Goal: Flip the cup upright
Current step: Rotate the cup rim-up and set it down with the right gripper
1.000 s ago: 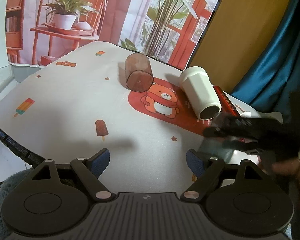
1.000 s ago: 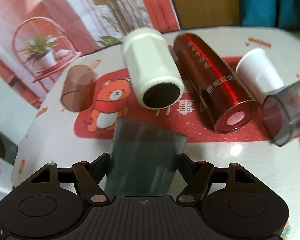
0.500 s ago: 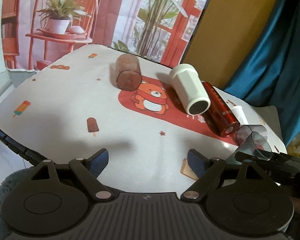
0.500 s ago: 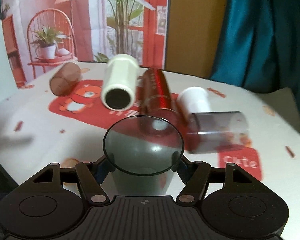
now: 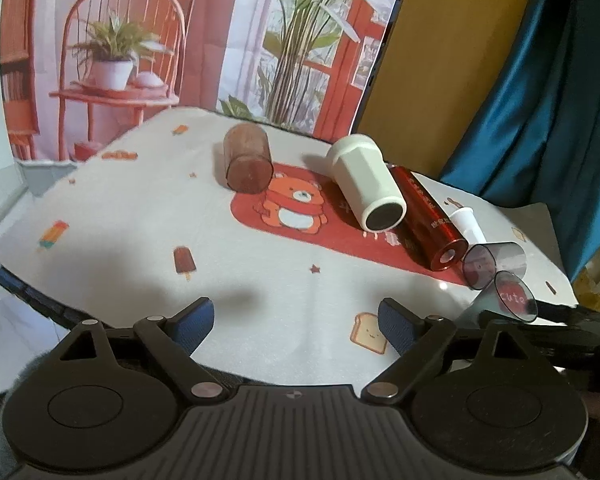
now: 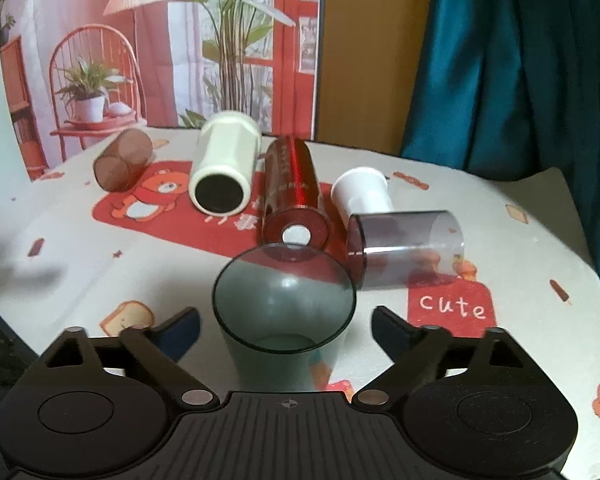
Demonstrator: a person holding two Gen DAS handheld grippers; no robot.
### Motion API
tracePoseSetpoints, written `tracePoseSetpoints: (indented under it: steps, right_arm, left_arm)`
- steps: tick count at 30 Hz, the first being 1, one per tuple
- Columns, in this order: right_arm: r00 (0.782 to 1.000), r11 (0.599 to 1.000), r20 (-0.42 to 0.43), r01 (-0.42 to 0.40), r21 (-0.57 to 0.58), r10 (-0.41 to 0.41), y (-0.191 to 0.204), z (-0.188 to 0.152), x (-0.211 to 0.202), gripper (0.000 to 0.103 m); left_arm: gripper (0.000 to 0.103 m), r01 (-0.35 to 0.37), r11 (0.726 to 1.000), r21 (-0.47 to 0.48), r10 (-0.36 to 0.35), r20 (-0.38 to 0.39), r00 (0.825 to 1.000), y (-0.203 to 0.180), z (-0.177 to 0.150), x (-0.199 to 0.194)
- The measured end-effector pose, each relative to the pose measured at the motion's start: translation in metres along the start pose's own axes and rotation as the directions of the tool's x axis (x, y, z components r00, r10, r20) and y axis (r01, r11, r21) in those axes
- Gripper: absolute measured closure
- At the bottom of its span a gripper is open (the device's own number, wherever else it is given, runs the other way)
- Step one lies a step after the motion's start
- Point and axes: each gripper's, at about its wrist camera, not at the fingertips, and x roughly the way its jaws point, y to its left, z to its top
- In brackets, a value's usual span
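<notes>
My right gripper (image 6: pixel 286 326) stands spread wide, pads clear of the grey cup (image 6: pixel 284 312), which sits upright, mouth up, between them at the table's (image 6: pixel 100 272) near edge. My left gripper (image 5: pixel 296 316) is open too, holding nothing. Pulling back crookedly could let a pad clip the cup and topple it. Just right, the cloth reads "cute" (image 6: pixel 452 306).
</notes>
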Motion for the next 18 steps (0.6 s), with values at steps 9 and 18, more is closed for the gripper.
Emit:
tracePoseSetpoints:
  steps: [9,18]
  right_arm:
    - [0.999,0.999,-0.015,-0.029,0.031,0.030,-0.002,0.017,-0.082,0.000]
    - [0.996,1.000,0.093,0.004,0.030,-0.006,0.021,0.026,-0.164,0.000]
  left_arm:
    - [0.000,-0.069,0.986,0.154,0.058,0.072,0.996,-0.029,0.021,-0.039]
    - [0.000,-0.053,0.963,0.263,0.021,0.126,0.992,-0.058,0.025,-0.090]
